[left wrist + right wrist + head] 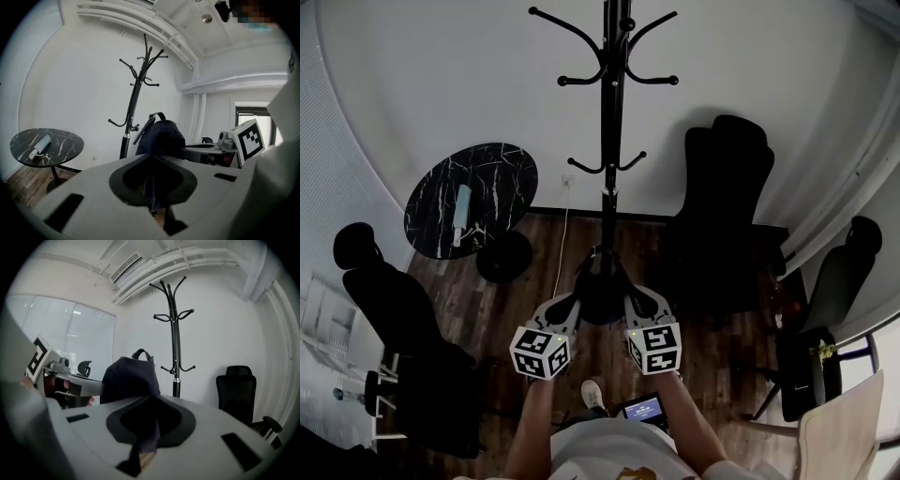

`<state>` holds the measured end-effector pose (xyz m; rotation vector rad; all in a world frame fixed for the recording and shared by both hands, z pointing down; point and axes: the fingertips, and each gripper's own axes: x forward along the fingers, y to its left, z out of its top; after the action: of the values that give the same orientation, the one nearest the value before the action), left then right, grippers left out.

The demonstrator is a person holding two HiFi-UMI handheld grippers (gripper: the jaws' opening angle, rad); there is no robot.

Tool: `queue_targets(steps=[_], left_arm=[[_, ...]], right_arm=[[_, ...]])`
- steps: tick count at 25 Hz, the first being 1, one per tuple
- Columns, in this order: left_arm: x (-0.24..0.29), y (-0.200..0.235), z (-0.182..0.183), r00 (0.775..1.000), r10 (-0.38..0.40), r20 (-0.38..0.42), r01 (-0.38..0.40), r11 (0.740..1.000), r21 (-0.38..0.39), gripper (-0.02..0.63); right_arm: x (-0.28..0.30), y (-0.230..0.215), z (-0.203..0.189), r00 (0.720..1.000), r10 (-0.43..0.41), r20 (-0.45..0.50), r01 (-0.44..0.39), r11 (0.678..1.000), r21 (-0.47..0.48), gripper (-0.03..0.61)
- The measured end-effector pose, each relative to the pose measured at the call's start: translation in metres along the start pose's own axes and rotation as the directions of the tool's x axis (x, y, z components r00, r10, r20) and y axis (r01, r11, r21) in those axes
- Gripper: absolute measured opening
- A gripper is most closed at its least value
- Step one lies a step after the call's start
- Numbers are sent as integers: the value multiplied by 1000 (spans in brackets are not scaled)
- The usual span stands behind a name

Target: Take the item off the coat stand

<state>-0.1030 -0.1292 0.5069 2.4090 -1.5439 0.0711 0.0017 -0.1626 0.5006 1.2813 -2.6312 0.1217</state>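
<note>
Front of coat stand (610,141): L gripper (572,305), R gripper (636,302) both clamped on dark bag (602,286) fabric, jaws near-closed.

Floor: dark wood planks (722,375) ahead of you.
Round table: black marble top (502,176), standing on the floor to your left, near the wall.
On the table: one pale, long bundle (461,214), lying flat.
Also on the floor: coat stand (610,141); left chair (394,309); back chair (722,187); right chair (839,281).

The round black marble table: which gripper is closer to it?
Left. The left gripper grips the dark fabric bag on the table's side; the right gripper grips its far side.
</note>
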Motion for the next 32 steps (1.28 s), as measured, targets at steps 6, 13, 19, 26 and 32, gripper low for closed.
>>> queue_targets(steps=[6,13,19,26,32], left_arm=[[-30,-35,-8,999,30,18,-31,999,15,32],[-55,-69,-9,996,59,71,-62,997,35,32],[-62,-80,-12,993,86,80,-91,993,69,32],[-62,-86,-16,994,89,71,-93,994,63,32],[-63,-82,-18,993,96,69,-100,994,51,32]], right_arm=[[-46,10,-5,1000,10,28,-10,1000,17,34],[-90,16,-4,997,5,73,-4,1000,-7,34],[-105,14,-5,996,-27,88,31,998,-51,34],[-107,10,-9,997,-22,80,25,999,-37,34],[-103,13,-10,997,-11,75,13,999,-38,32]])
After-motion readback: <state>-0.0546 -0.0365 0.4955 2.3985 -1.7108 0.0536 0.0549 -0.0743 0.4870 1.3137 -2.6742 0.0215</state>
